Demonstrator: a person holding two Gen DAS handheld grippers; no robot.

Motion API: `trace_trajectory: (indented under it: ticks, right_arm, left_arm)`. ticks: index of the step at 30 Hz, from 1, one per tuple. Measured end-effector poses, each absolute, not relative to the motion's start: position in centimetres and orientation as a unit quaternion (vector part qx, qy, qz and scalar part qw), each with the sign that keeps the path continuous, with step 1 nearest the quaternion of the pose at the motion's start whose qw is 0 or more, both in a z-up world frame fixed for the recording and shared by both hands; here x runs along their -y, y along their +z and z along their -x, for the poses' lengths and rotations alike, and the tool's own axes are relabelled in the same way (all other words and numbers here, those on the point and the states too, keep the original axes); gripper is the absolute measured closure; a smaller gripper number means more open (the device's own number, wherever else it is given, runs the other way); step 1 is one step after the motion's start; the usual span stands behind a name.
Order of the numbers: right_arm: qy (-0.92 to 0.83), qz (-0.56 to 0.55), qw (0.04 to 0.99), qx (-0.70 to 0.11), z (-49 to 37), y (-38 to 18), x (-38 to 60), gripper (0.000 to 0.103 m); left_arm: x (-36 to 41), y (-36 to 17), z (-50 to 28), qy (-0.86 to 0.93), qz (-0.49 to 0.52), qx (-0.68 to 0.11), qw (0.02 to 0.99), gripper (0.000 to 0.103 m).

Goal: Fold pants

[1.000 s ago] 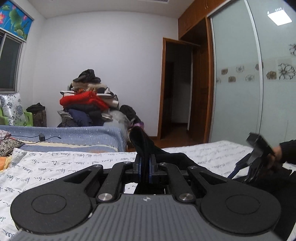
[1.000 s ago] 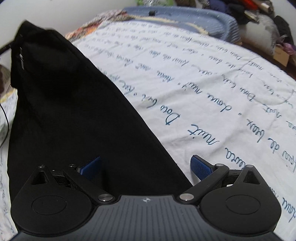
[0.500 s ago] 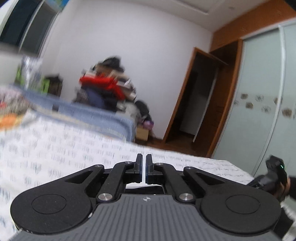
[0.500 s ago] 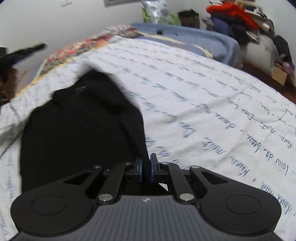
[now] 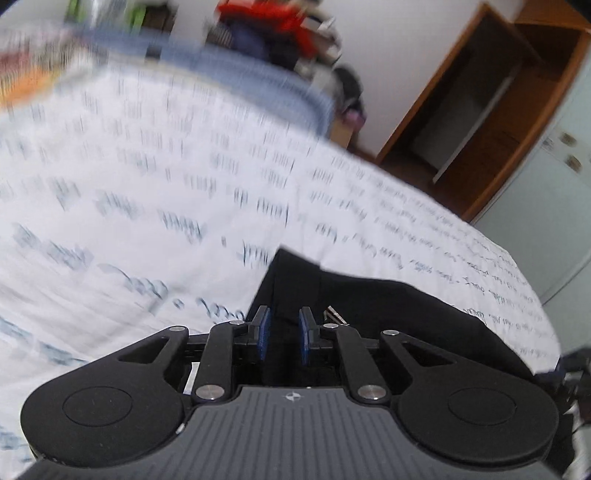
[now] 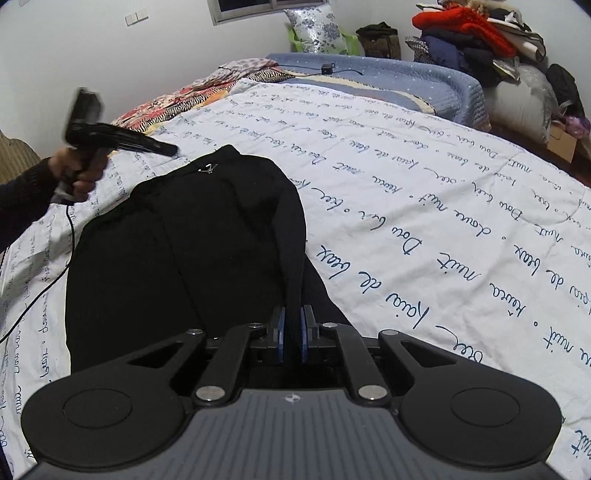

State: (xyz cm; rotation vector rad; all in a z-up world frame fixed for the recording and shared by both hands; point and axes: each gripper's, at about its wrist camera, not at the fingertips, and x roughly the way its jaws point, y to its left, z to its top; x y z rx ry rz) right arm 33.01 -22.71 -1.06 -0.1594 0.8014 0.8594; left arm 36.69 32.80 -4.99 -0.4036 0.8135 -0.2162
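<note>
A: One fold looks made: the black pants (image 6: 184, 258) are laid doubled on the bed's script-printed quilt (image 6: 424, 221).

B: An edge is pinched between the closed pads of the right gripper (image 6: 291, 332). The left gripper (image 5: 282, 334) is seen opening, cloth below, nothing gripped. More folding is judged outstanding.

Pants (image 6: 184, 251) lie on the bedspread (image 6: 424, 192), lower left of the right wrist frame. Right gripper (image 6: 291, 328) sits at their near edge. Left gripper (image 6: 122, 140) hangs at frame left, beside their far end. Clothes pile (image 6: 476, 33) stands upper right, behind the bed.
</note>
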Motion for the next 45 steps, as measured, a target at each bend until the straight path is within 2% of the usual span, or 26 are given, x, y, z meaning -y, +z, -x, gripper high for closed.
trace_trajectory:
  ticks: [2, 3, 5, 7, 9, 15, 17, 18, 19, 20, 21, 25, 27, 32, 33, 35, 38, 42, 45]
  right_arm:
    - [0.403, 0.074, 0.829, -0.381, -33.3, -1.3, 22.8, 0.095]
    - [0.402, 0.073, 0.828, -0.384, -33.4, -1.4, 22.8, 0.095]
    - [0.404, 0.074, 0.825, -0.388, -33.8, -1.6, 22.7, 0.095]
    - [0.403, 0.075, 0.824, -0.391, -34.0, -1.8, 22.6, 0.095]
    - [0.401, 0.073, 0.824, -0.394, -34.3, -2.1, 22.7, 0.095]
    - [0.397, 0.065, 0.824, -0.400, -35.0, -2.8, 22.9, 0.095]
    - [0.396, 0.064, 0.823, -0.402, -35.1, -3.0, 22.9, 0.095]
    - [0.396, 0.064, 0.823, -0.403, -35.1, -3.1, 22.9, 0.095]
    - [0.396, 0.064, 0.822, -0.404, -35.1, -3.1, 22.9, 0.095]
    - [0.397, 0.063, 0.822, -0.404, -35.1, -3.2, 22.9, 0.095]
    - [0.395, 0.060, 0.822, -0.405, -35.1, -3.3, 22.9, 0.095]
    - [0.392, 0.048, 0.827, -0.401, -35.0, -3.1, 23.3, 0.095]
    - [0.394, 0.041, 0.828, -0.397, -34.8, -2.6, 23.5, 0.095]
    - [0.406, 0.038, 0.834, -0.372, -32.2, 0.3, 25.1, 0.095]
    - [0.411, 0.035, 0.835, -0.364, -31.1, 0.9, 25.7, 0.095]
    - [0.425, 0.020, 0.832, -0.356, -28.6, 1.8, 26.7, 0.095]
    - [0.441, 0.000, 0.819, -0.368, -24.6, 1.1, 27.9, 0.095]
    - [0.440, -0.033, 0.796, -0.415, -20.7, -2.6, 28.7, 0.095]
    - [0.415, -0.141, 0.787, -0.433, -20.9, -4.5, 29.5, 0.095]
  left_arm:
    - [-32.8, -6.5, -38.3, -0.105, 0.209, -0.413, 0.880, 0.082]
    - [-32.6, -6.9, -38.8, -0.108, 0.207, -0.416, 0.879, 0.078]
    - [-32.7, -7.4, -39.7, -0.118, 0.216, -0.415, 0.876, 0.068]
    - [-32.8, -7.2, -40.4, -0.135, 0.235, -0.417, 0.868, 0.047]
    - [-32.7, -6.8, -41.2, -0.150, 0.240, -0.416, 0.864, 0.036]
    - [-30.9, -7.0, -42.7, -0.141, 0.187, -0.413, 0.880, 0.037]
    - [-30.6, -7.1, -42.8, -0.126, 0.179, -0.407, 0.887, 0.045]
    - [-30.4, -7.1, -42.8, -0.118, 0.171, -0.406, 0.890, 0.052]
    - [-30.3, -7.0, -42.8, -0.112, 0.162, -0.406, 0.892, 0.070]
    - [-30.1, -7.0, -42.7, -0.110, 0.154, -0.403, 0.895, 0.075]
    - [-29.8, -6.8, -42.5, -0.114, 0.149, -0.399, 0.897, 0.085]
    - [-27.1, -4.9, -40.1, -0.095, 0.064, -0.345, 0.932, 0.091]
    - [-26.7, -3.2, -38.3, -0.097, 0.058, -0.311, 0.944, 0.092]
    - [-29.2, 2.4, -30.6, -0.180, 0.131, -0.210, 0.952, 0.092]
    - [-29.8, 3.2, -28.3, -0.197, 0.149, -0.184, 0.951, 0.102]
    - [-31.3, 3.9, -24.0, -0.226, 0.189, -0.153, 0.943, 0.103]
    - [-33.3, 2.0, -18.0, -0.227, 0.244, -0.156, 0.930, 0.103]
    - [-34.7, -3.4, -13.8, -0.162, 0.302, -0.224, 0.913, 0.103]
    - [-34.6, -5.5, -12.6, -0.147, 0.338, -0.241, 0.898, 0.103]
